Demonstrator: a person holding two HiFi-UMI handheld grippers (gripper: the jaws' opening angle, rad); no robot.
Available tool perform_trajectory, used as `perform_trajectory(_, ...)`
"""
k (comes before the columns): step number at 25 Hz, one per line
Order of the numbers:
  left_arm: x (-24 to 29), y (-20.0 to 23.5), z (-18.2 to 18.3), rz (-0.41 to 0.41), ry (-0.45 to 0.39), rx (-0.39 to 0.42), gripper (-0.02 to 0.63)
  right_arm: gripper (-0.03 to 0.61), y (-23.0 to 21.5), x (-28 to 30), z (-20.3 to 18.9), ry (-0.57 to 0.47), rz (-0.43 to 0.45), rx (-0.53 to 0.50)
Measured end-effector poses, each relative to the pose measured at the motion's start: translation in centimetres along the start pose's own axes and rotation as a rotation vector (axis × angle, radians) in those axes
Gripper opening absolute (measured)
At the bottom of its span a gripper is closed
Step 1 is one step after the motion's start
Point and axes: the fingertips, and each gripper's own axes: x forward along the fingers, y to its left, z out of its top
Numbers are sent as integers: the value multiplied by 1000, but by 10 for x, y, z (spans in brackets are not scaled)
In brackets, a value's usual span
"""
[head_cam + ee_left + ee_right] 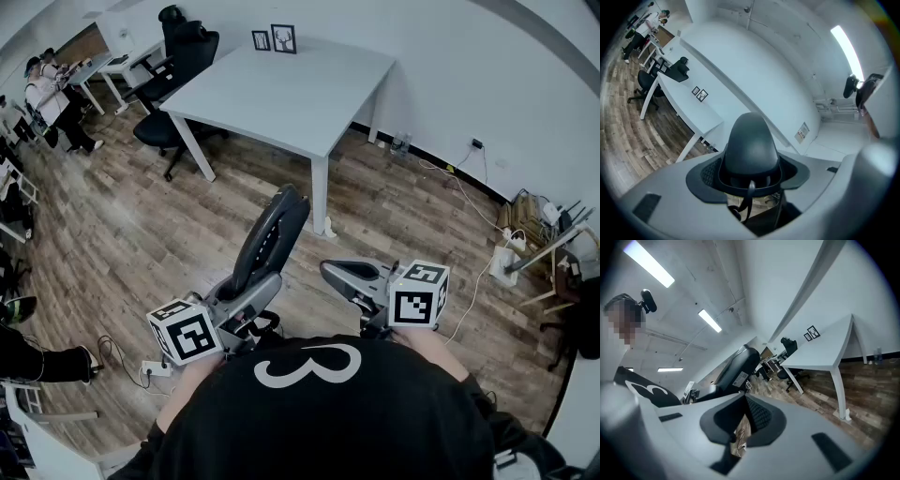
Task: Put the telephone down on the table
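Head view: the telephone (269,234) sits clamped in the left gripper (247,298), well short of the table (281,89), while the right gripper (332,273) is closed and empty; best carry it over the tabletop and lower it flat before releasing.

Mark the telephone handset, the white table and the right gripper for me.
telephone handset (271,234), head view, middle of its dark back.
white table (300,84), head view, bare part of the top.
right gripper (328,272), head view, tips of its closed jaws.
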Motion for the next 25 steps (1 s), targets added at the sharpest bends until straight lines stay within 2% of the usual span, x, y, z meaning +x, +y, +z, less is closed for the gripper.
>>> perform_trajectory(7, -1, -6, -10, 16, -4, 8, 288, 9, -1, -13, -10, 1, 4, 17)
perform_trajectory(13, 2, -7, -14, 22, -7, -17, 288, 9, 1, -24, 3, -98, 53, 60)
perform_trajectory(25, 10, 10, -17, 11, 21, -52, 288, 9, -21, -15, -6, -78, -2, 95)
